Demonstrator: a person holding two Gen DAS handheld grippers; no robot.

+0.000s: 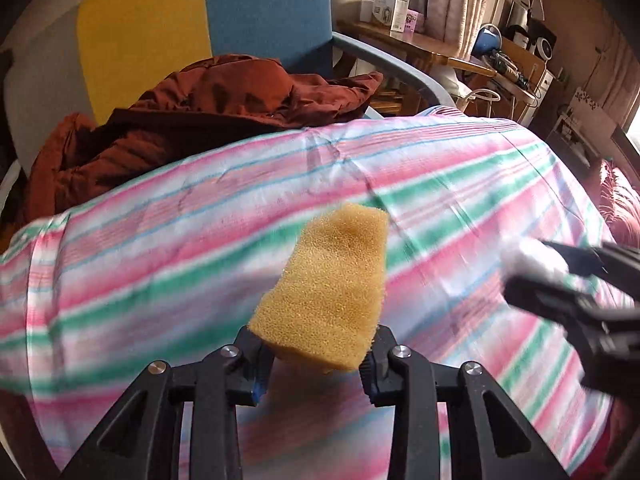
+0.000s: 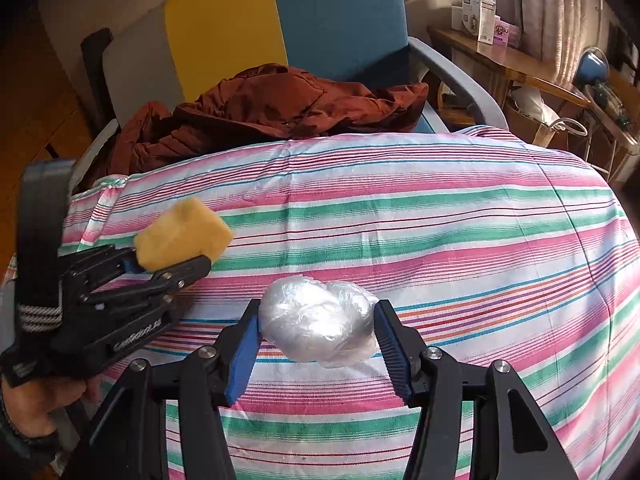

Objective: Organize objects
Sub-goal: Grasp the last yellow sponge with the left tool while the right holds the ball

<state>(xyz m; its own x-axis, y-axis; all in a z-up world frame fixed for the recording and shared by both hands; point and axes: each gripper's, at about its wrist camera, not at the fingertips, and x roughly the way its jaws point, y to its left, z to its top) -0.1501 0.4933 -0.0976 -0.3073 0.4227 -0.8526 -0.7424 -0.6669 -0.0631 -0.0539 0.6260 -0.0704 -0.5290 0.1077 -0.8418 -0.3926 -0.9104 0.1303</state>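
Gripping yellow sponge (image 1: 332, 284) at its near end: left gripper (image 1: 316, 350), jaws clamped, sponge above striped cloth (image 1: 160, 240). Right gripper (image 2: 318, 336) jaws pinch crumpled clear plastic ball (image 2: 320, 326) over same cloth. Rust jacket (image 2: 272, 108) behind, on chair (image 2: 336, 12).

Yellow sponge (image 1: 332, 284), pink-green-white striped cloth (image 2: 440, 220), rust-brown jacket (image 2: 280, 108)

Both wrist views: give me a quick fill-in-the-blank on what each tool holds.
The left tool is shut on a yellow ____.
The right tool grips a crumpled ball of clear ____.
Both hang over a ____ cloth in pink, green and white.
The rust-brown jacket lies on a ____.

Missing: sponge; plastic; striped; chair
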